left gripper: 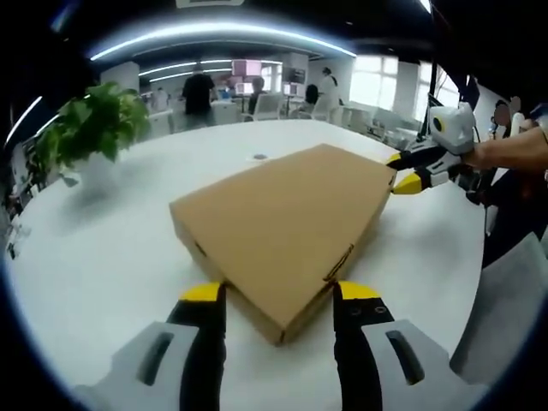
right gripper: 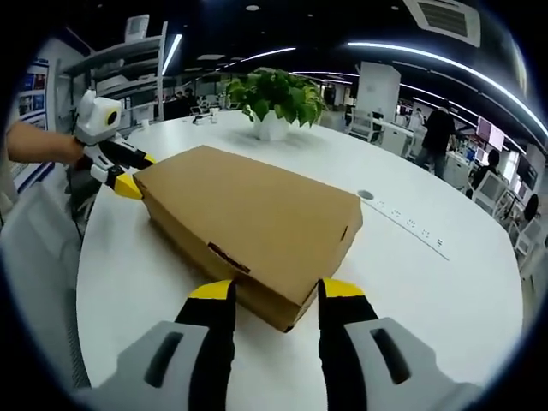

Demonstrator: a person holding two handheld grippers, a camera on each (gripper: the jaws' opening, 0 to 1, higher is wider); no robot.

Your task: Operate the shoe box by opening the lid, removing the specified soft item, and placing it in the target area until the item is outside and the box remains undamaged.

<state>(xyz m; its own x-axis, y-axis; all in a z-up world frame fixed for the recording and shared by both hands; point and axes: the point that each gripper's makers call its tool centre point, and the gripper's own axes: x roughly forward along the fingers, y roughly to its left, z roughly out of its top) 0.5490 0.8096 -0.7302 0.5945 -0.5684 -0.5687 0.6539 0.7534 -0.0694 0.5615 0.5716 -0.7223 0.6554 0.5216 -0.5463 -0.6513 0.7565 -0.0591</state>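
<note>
Shoe box [left gripper: 287,231], plain brown cardboard with its lid down, lies in the middle of the left gripper view on a white round table [left gripper: 103,257]; whatever is inside is hidden. The left gripper [left gripper: 278,295] stands with its yellow-tipped jaws wide apart on either side of the box's near corner, and whether they touch the cardboard is hard to tell. In the right gripper view the box [right gripper: 248,223] sits at the centre, and the right gripper [right gripper: 267,293] likewise straddles the opposite corner, jaws spread, gripping nothing. A potted plant [right gripper: 274,103] stands at the upper centre there. Background people are small and blurry.
</note>
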